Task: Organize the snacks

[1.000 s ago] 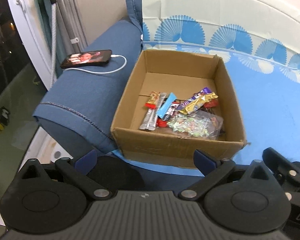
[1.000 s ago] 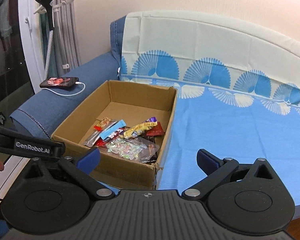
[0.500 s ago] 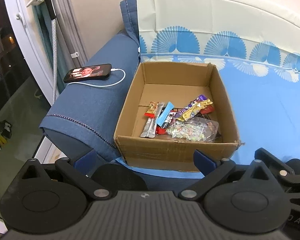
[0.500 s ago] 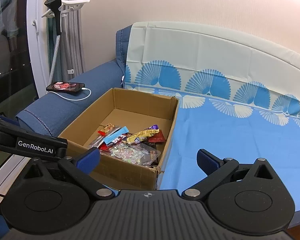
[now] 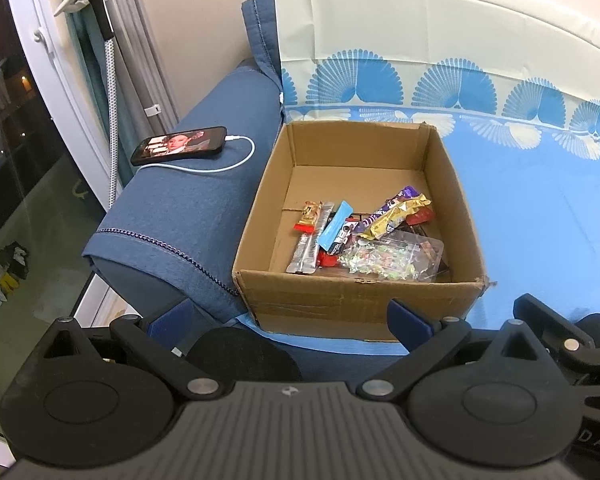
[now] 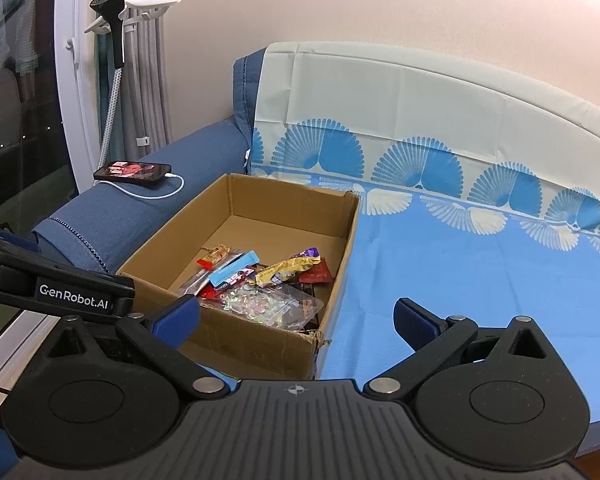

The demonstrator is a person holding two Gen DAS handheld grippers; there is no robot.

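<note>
Several snacks (image 5: 364, 236) inside cardboard box (image 5: 356, 304)

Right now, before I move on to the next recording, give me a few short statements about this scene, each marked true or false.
1. The snacks lie inside the open brown cardboard box. True.
2. The left claw is shut on a wrapper. False: it is open and holds nothing.
3. The black phone on the dark blue armrest has a white cable plugged in. True.
4. The clear bag of small candies lies on the light blue sheet. False: it is in the box.
5. The right claw is open and empty. True.
</note>
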